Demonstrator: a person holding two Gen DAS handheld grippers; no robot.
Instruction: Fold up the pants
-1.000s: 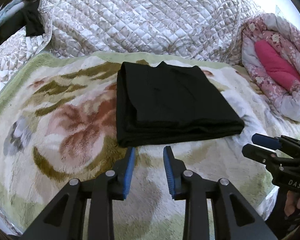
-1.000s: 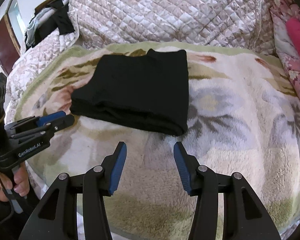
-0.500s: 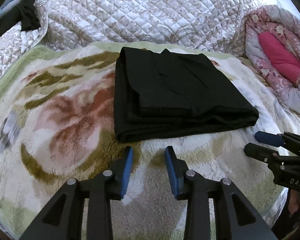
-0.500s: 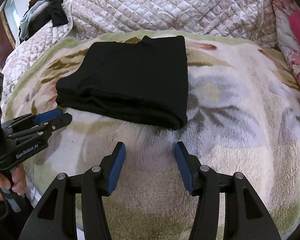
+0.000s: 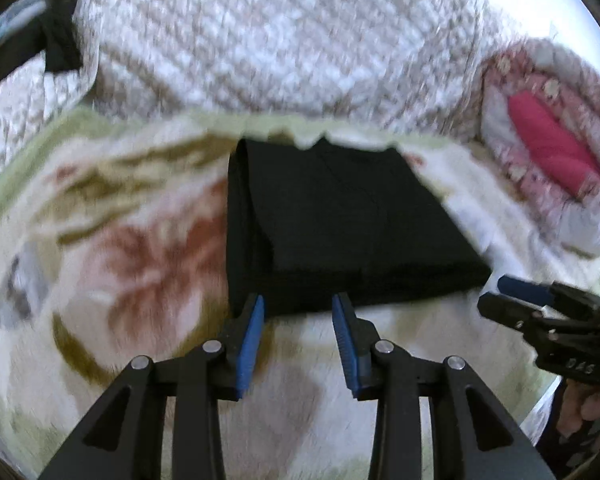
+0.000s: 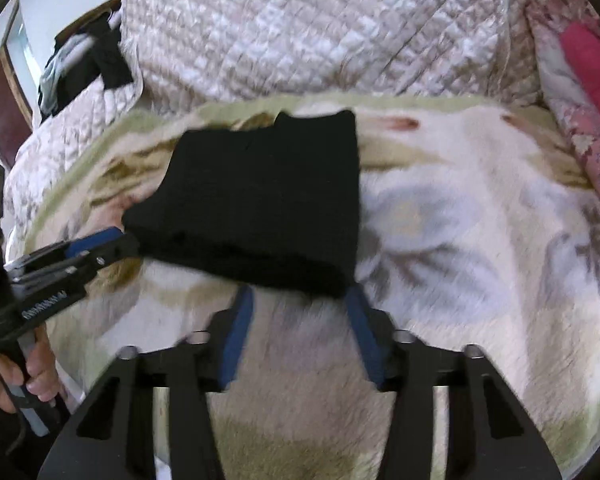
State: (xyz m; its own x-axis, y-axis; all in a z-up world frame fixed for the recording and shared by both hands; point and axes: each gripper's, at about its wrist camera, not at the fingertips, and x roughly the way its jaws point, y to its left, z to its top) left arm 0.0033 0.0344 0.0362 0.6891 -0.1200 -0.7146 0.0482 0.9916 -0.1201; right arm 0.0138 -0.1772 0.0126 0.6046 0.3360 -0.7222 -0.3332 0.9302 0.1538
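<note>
Black pants (image 5: 340, 224) folded — both tongs (image 5: 298, 300) (image 6: 300, 290) agape

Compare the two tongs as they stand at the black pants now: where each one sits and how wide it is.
The left tongs sit at the near-left corner of the folded black pants; the right tongs sit at the near-right corner. The right tongs look slightly wider apart than the left. Both are open at the near edge, gripping nothing, above the floral blanket.

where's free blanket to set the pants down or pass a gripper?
Free: floral blanket right of the folded black pants, out to the pink bedding; also the red-flower patch to their left. Crowded: the near edge, where the open left gripper and open right gripper sit at the hem; the far edge meets the quilted cover.
</note>
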